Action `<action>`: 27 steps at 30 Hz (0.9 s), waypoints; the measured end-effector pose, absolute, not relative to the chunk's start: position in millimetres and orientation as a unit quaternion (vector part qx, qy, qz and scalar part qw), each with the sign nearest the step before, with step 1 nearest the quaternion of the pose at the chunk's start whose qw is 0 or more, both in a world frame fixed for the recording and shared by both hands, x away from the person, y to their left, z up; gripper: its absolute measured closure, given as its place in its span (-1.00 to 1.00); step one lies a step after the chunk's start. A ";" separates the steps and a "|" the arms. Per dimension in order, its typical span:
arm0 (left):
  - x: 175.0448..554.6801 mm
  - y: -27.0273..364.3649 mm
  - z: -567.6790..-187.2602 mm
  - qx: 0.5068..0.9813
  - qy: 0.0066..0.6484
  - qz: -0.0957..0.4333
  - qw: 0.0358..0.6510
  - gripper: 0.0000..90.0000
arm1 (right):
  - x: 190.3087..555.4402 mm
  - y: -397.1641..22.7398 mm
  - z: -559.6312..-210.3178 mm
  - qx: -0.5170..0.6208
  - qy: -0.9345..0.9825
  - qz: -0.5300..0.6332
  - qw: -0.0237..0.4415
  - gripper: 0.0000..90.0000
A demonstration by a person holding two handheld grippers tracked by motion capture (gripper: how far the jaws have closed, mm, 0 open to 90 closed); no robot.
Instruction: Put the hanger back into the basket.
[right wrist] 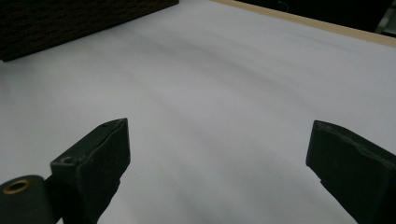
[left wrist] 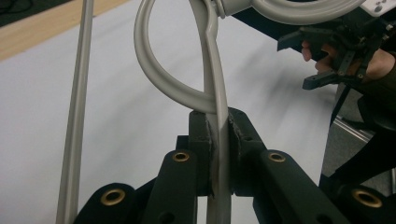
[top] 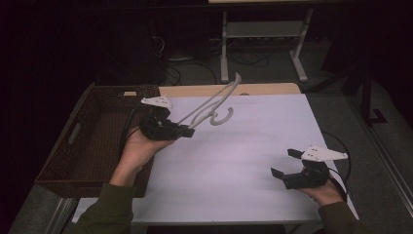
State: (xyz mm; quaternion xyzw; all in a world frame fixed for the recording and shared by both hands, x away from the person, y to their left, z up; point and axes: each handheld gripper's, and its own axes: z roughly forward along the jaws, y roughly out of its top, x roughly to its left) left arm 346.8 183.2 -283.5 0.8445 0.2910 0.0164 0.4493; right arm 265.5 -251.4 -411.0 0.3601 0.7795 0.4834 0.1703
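A grey plastic clothes hanger (top: 212,103) hangs in the air over the left half of the white table (top: 253,146), slanting up toward the far side. My left gripper (top: 191,130) is shut on one of its bars near the hook. In the left gripper view the hanger (left wrist: 215,98) runs straight between the two black pads (left wrist: 201,135), and its curved loop rises just beyond them. My right gripper (top: 286,163) rests low near the table's front right, open, with nothing between its jaws. The right gripper view shows both fingertips (right wrist: 100,149) wide apart over bare white tabletop (right wrist: 215,93).
A dark woven basket (top: 92,141) stands along the table's left edge; its corner (right wrist: 70,23) appears at the top left of the right gripper view. A strip of bare wood (top: 234,89) borders the far edge. Beyond the table are a metal stand (top: 263,44) and cables on the floor.
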 end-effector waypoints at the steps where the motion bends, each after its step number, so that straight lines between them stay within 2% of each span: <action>1: 346.8 183.2 -283.5 0.845 0.291 0.016 0.449 0.83 | 265.5 -251.4 -411.0 0.360 0.780 0.483 0.170 -0.87; 12: 340.7 237.2 -251.1 0.834 0.314 0.053 0.452 0.83 | 266.7 -253.8 -410.0 0.368 0.769 0.494 0.174 -0.87; 27: 332.5 311.4 -246.4 0.830 0.348 0.085 0.428 0.83 | 267.6 -256.4 -410.3 0.373 0.765 0.494 0.177 -0.87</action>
